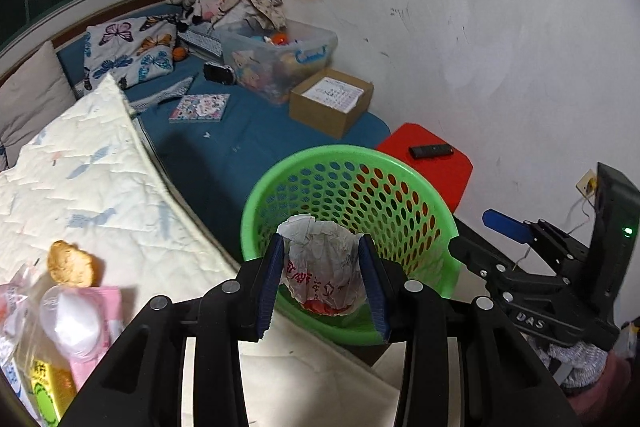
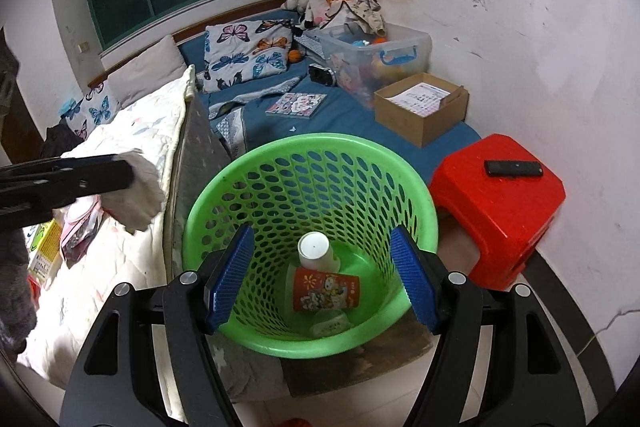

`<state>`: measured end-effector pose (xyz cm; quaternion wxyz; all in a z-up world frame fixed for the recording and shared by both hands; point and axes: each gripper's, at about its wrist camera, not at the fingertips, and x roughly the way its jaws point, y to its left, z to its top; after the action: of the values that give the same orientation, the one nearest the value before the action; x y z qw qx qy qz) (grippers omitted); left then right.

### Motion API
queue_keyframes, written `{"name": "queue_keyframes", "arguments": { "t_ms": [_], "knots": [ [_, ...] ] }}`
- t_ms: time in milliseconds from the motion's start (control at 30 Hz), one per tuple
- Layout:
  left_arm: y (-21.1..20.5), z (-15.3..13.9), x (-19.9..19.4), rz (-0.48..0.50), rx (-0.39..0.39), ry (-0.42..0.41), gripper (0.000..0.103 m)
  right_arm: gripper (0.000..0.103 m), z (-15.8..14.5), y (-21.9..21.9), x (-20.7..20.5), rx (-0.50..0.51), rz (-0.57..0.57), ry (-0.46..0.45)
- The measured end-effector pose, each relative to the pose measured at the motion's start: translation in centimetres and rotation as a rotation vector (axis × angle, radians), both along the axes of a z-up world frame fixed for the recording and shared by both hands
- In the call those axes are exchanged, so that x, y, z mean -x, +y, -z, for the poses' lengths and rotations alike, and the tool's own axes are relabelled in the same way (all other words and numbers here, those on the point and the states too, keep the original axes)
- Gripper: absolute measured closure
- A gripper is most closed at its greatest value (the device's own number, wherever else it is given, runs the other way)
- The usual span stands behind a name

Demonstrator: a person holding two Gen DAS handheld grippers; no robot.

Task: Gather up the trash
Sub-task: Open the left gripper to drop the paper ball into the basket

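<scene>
Colours we see around the green basket

At centre frame we see a green perforated basket (image 2: pixel 308 163), a red patterned cup (image 2: pixel 325 294) in it, a red stool (image 2: pixel 504 203) right, and butterfly-print pillow (image 2: pixel 248 51) upper left.

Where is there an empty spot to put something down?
On the blue sheet, there is a bare patch between the sticker book, the cardboard box and the green basket. The red stool is bare in front of the remote. The far bed corner is crowded with the toy bin and stuffed animals.
</scene>
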<state>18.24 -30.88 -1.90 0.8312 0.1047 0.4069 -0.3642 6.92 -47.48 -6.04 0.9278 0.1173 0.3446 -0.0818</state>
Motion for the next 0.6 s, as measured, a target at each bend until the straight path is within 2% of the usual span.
{"name": "queue_keyframes", "arguments": {
  "t_ms": [300,533,600],
  "knots": [
    [-2.3,1.6,-0.4,0.018,-0.034,0.032,0.062,0.031,0.2,0.1,0.3,-0.010,-0.004,0.002],
    [-2.4,1.7,-0.3,0.023,-0.014,0.033,0.047,0.031,0.4,0.3,0.4,-0.014,-0.008,0.007],
    [-2.1,1.6,-0.1,0.020,-0.009,0.029,0.047,0.031,0.3,0.3,0.4,-0.013,-0.008,0.007]
  ]
}}
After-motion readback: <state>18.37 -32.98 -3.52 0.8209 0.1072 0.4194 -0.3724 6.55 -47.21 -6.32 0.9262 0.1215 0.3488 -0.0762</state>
